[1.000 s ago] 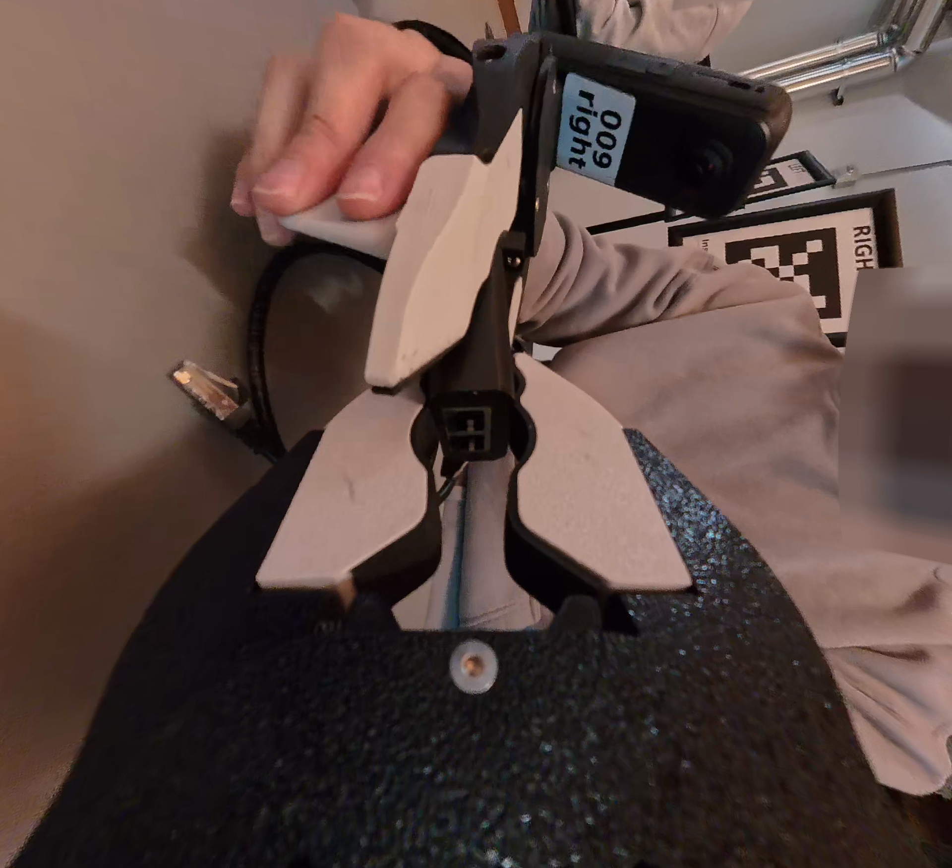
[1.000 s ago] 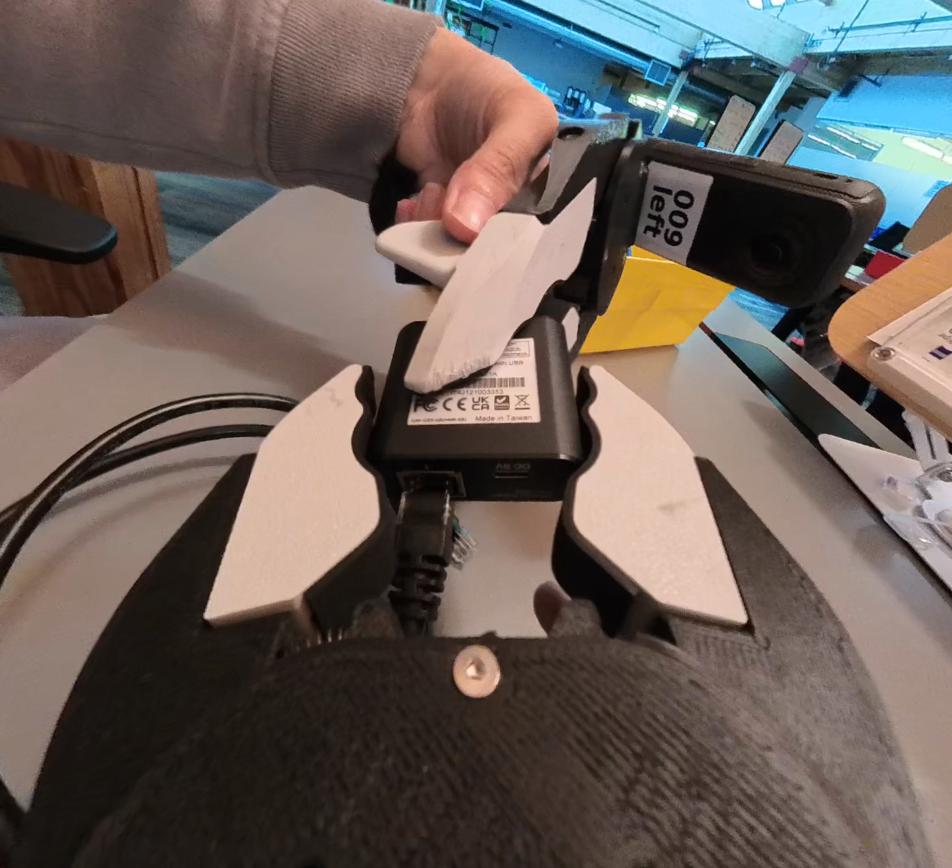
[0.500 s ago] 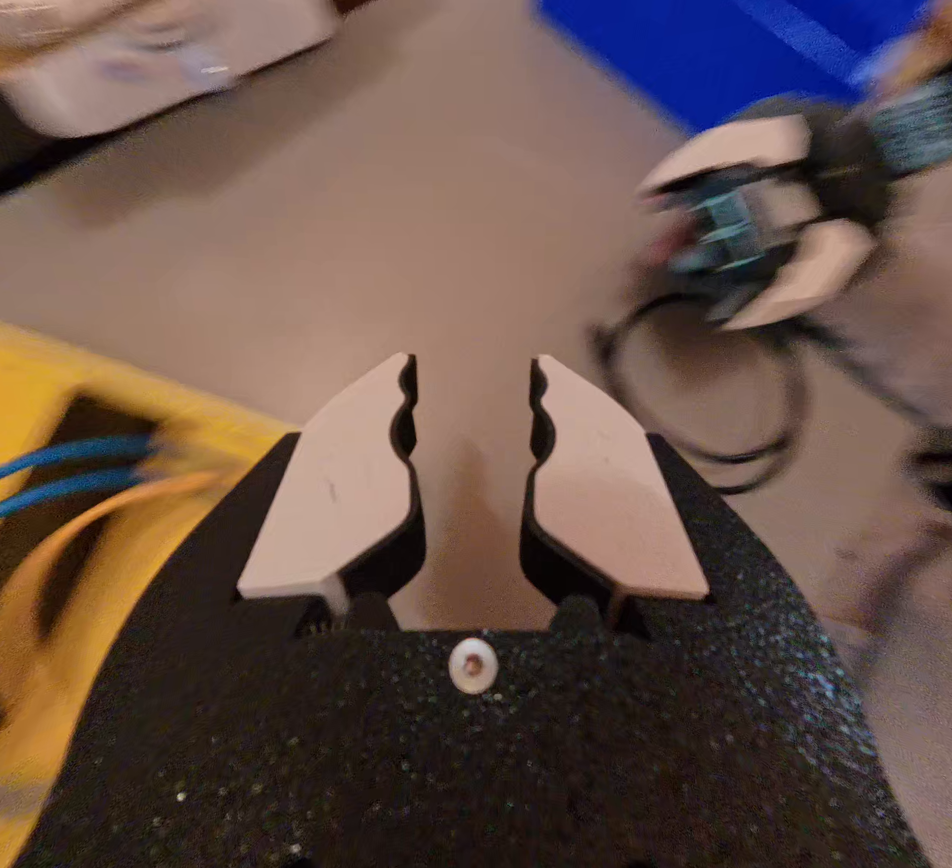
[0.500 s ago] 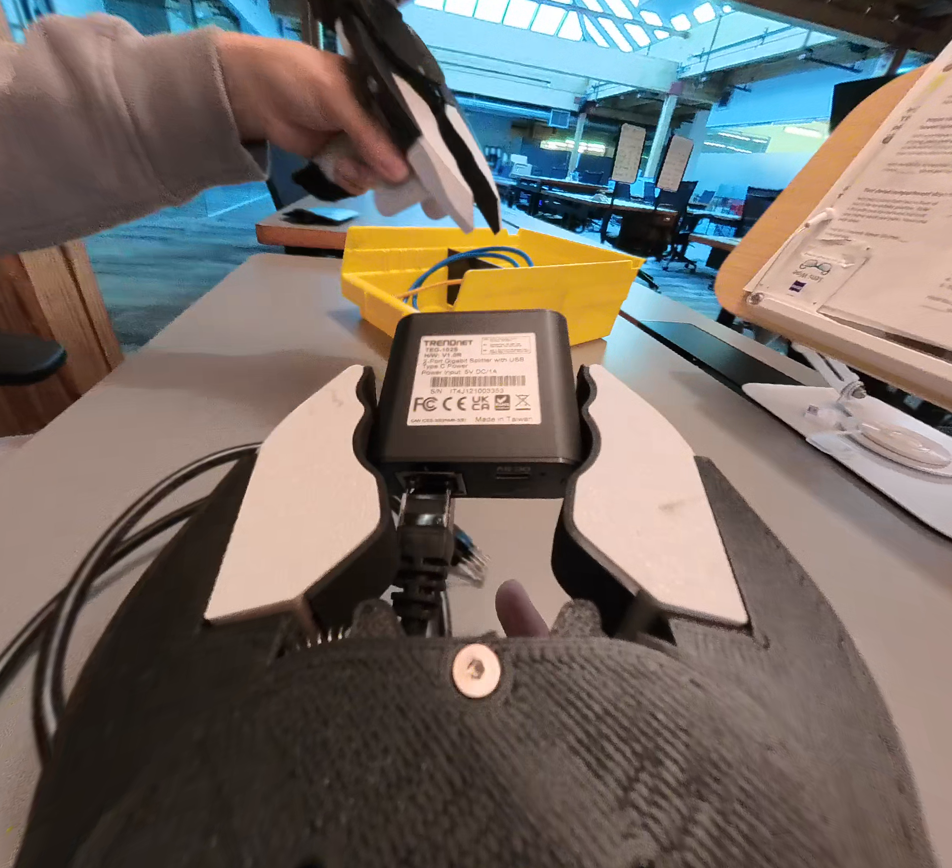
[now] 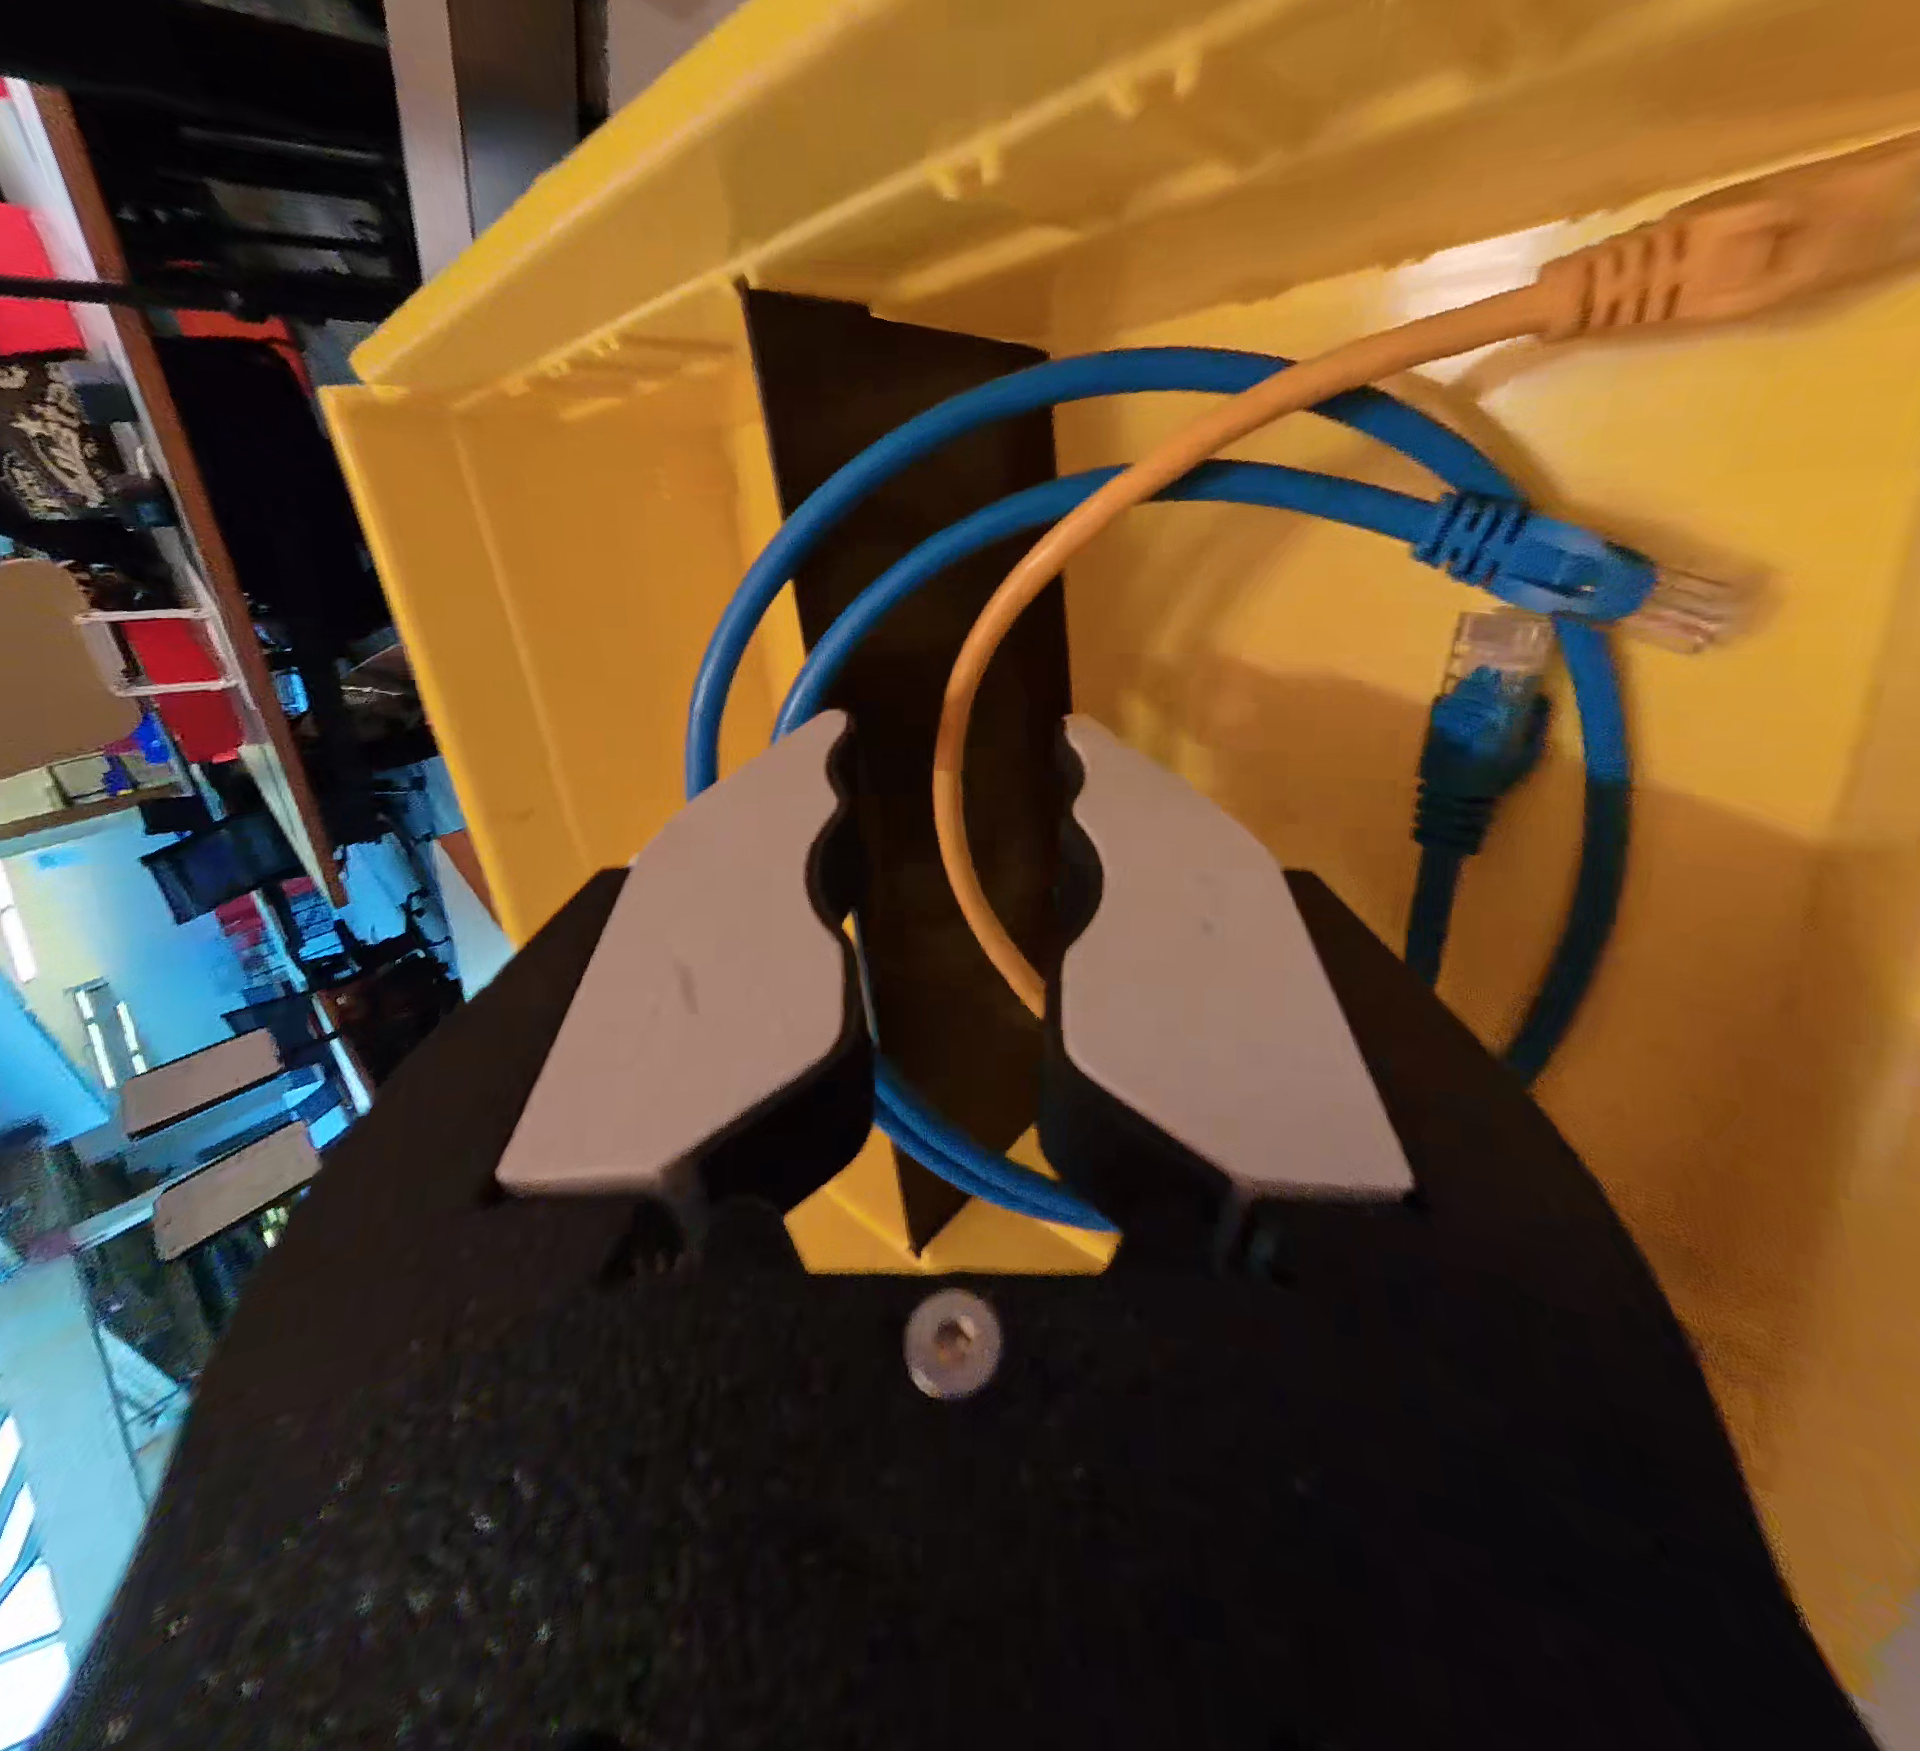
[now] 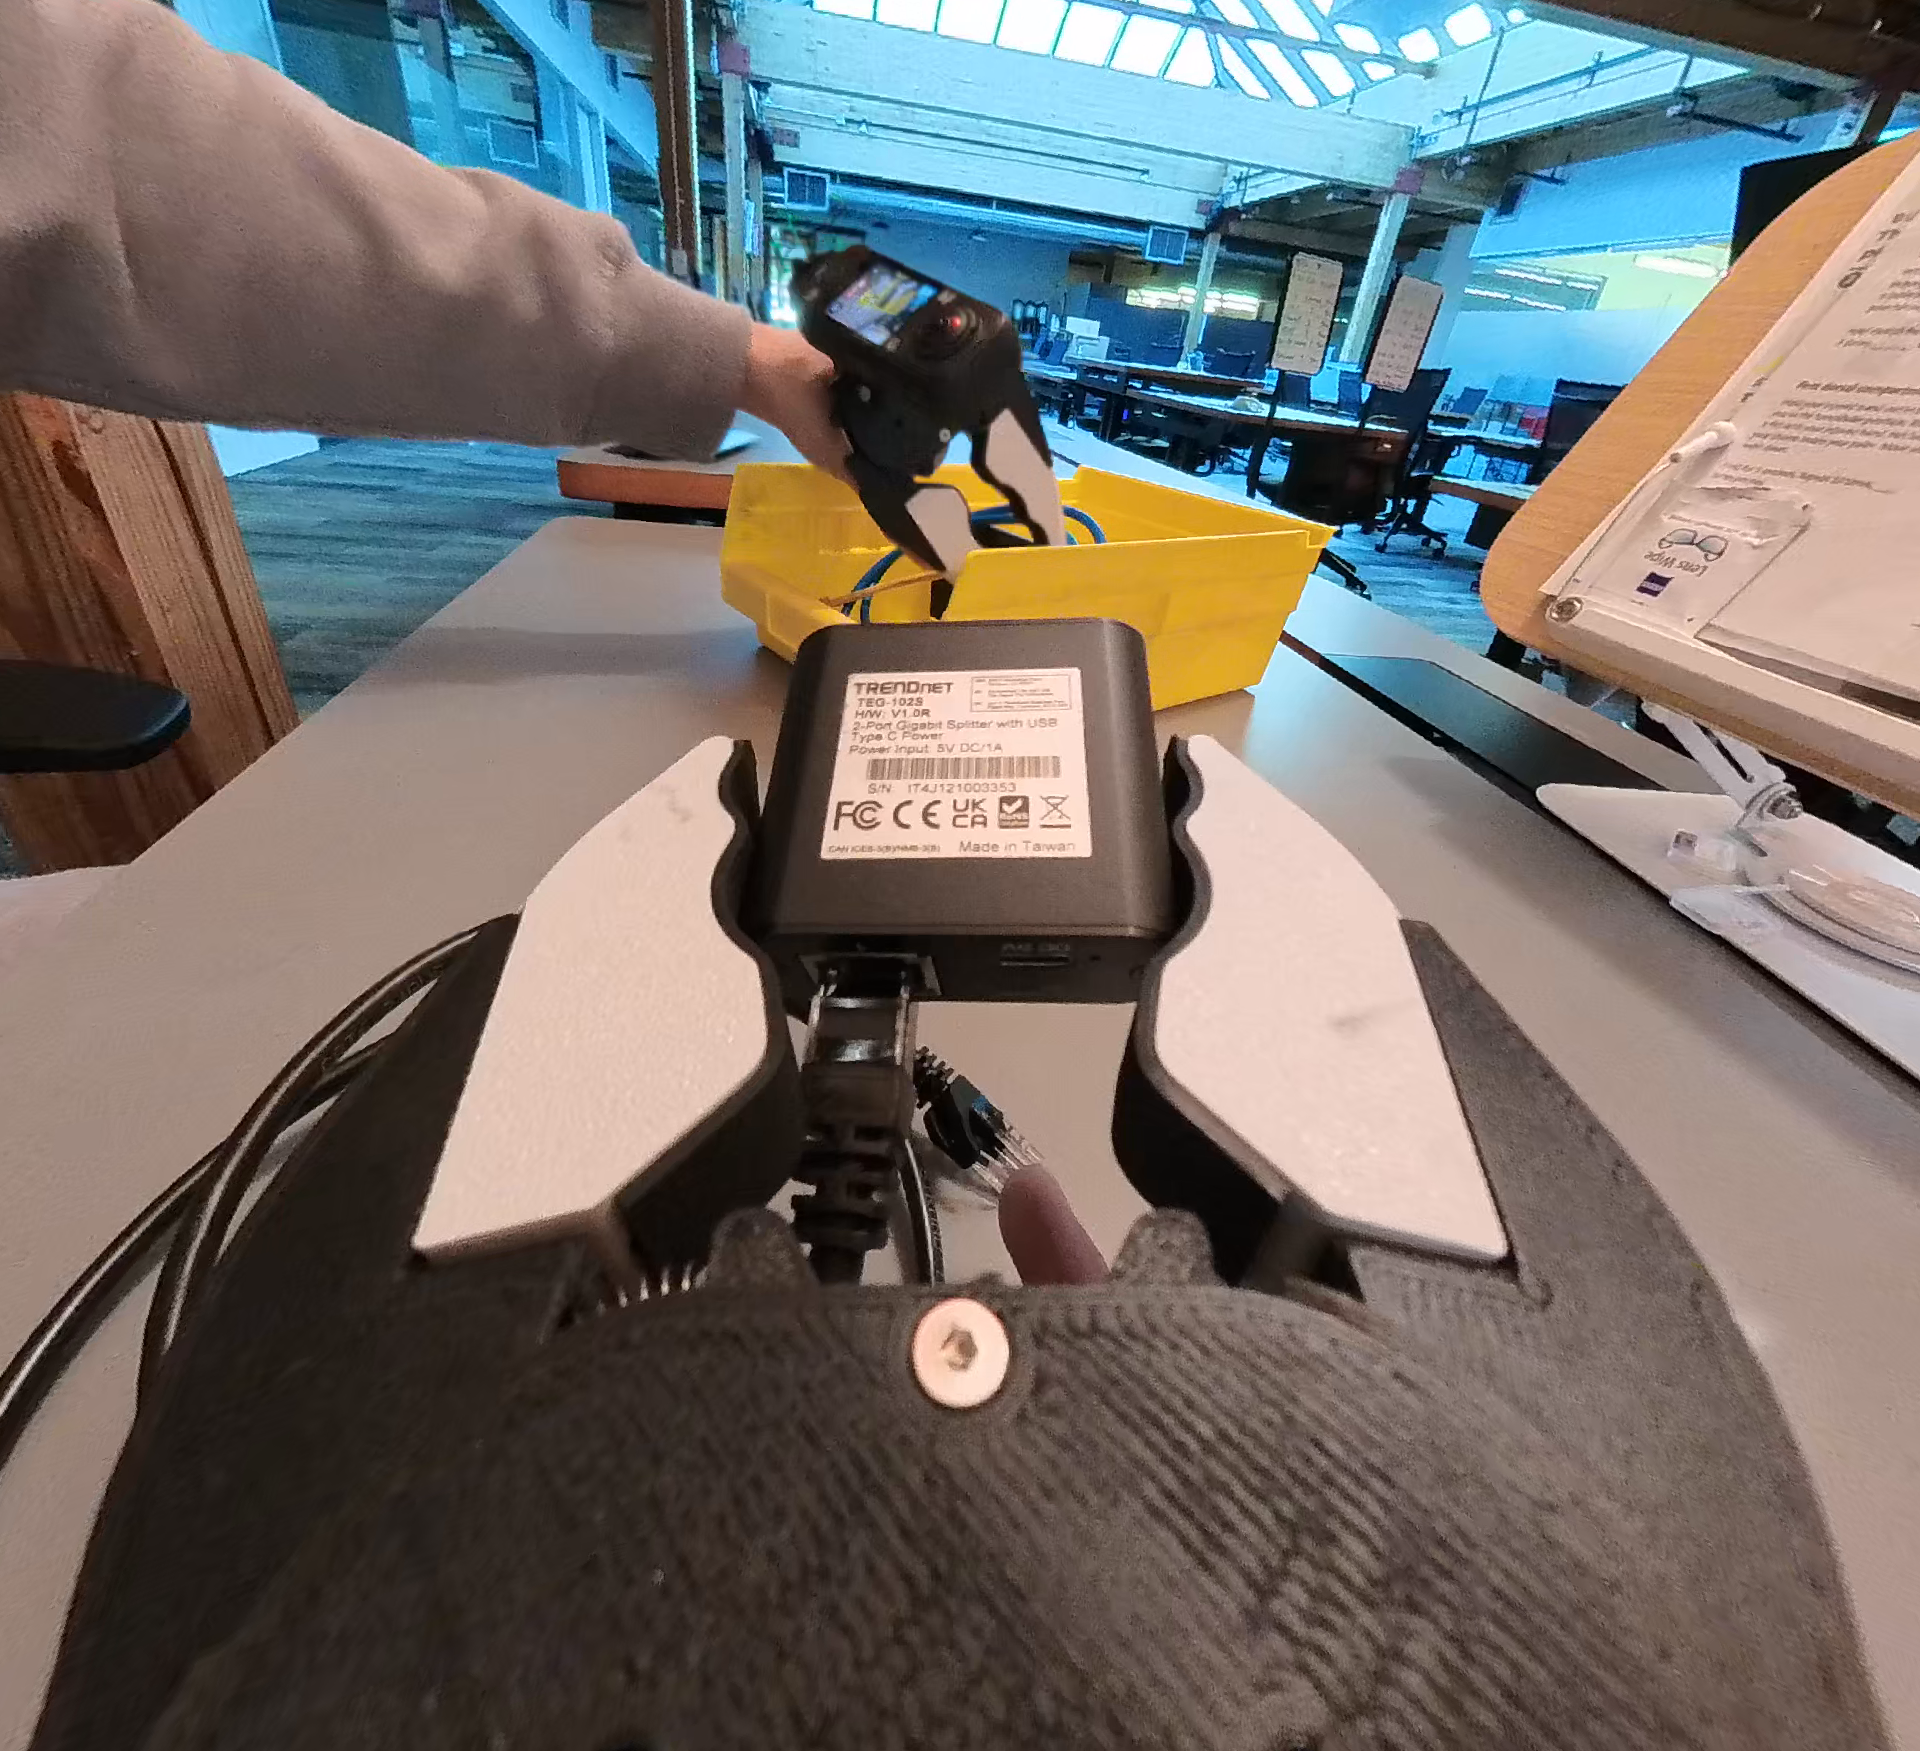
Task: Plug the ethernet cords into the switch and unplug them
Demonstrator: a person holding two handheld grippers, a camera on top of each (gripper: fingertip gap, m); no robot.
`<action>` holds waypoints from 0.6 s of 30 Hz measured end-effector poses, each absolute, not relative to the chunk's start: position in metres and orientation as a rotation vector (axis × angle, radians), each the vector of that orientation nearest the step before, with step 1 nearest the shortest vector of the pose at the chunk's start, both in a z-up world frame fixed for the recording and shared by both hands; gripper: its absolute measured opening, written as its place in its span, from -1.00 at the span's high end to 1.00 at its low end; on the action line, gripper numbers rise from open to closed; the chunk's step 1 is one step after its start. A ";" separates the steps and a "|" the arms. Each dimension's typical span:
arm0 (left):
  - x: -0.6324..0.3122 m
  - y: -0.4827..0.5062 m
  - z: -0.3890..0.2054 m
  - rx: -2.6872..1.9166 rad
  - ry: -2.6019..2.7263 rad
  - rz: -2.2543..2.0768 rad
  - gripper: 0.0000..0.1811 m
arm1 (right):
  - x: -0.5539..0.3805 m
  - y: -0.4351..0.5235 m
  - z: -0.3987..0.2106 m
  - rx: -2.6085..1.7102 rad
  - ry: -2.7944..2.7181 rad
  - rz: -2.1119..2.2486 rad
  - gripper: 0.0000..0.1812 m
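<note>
My right gripper (image 6: 961, 766) is shut on the black switch (image 6: 961, 880), label side up, just above the grey table (image 6: 436, 735). A black ethernet cord (image 6: 852, 1067) is plugged into the switch's near left port; its loose plug (image 6: 982, 1145) lies below. My left gripper (image 5: 951, 745) is open and empty, reaching into the yellow bin (image 5: 1299, 101) over a black divider (image 5: 935, 558). A blue cord (image 5: 1143, 486) and an orange cord (image 5: 997, 631) are coiled there, the orange one running between my fingers. In the right wrist view the left gripper (image 6: 987, 538) dips into the bin (image 6: 1195, 600).
A wooden stand holding papers (image 6: 1766, 475) and a white base (image 6: 1766, 880) sit at the table's right. A black chair arm (image 6: 83, 725) and a wooden post (image 6: 125, 579) are at the left. The black cord loops across the table at left (image 6: 208, 1171). There is about 35 centimetres between the tips of the two grippers.
My left gripper let go at the switch, swung away across the table and now reaches into the yellow bin over the coloured cords. My right gripper still holds the switch.
</note>
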State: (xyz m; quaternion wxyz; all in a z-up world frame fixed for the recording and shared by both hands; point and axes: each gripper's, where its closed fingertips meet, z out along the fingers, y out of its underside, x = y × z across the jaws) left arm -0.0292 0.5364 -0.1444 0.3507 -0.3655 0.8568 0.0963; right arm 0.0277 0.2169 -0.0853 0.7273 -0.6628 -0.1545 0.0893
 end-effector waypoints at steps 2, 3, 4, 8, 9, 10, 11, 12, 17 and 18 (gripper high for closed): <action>-0.025 0.538 -0.152 -0.944 2.214 0.262 0.72 | 0.027 0.217 -0.086 -1.466 -0.343 0.195 0.17; -0.022 0.539 -0.152 -0.930 2.194 0.280 0.76 | 0.027 0.218 -0.086 -1.469 -0.345 0.192 0.17; -0.020 0.539 -0.154 -0.933 2.181 0.282 0.80 | 0.026 0.218 -0.087 -1.471 -0.350 0.189 0.17; -0.016 0.542 -0.157 -0.931 2.110 0.311 0.92 | 0.026 0.218 -0.087 -1.470 -0.356 0.183 0.17; -0.017 0.542 -0.156 -0.951 2.093 0.306 0.92 | 0.026 0.217 -0.086 -1.466 -0.354 0.185 0.17; -0.018 0.542 -0.154 -0.976 2.073 0.291 0.93 | 0.027 0.217 -0.086 -1.461 -0.349 0.186 0.17; -0.019 0.542 -0.149 -0.996 2.056 0.266 0.94 | 0.027 0.216 -0.085 -1.456 -0.344 0.187 0.17; -0.021 0.542 -0.142 -1.017 2.037 0.244 0.95 | 0.028 0.216 -0.084 -1.451 -0.339 0.190 0.17; -0.043 0.537 -0.077 -1.089 1.954 0.233 0.95 | 0.029 0.216 -0.084 -1.446 -0.333 0.196 0.17; -0.049 0.531 -0.064 -1.112 1.959 0.227 0.95 | 0.029 0.216 -0.084 -1.450 -0.336 0.193 0.17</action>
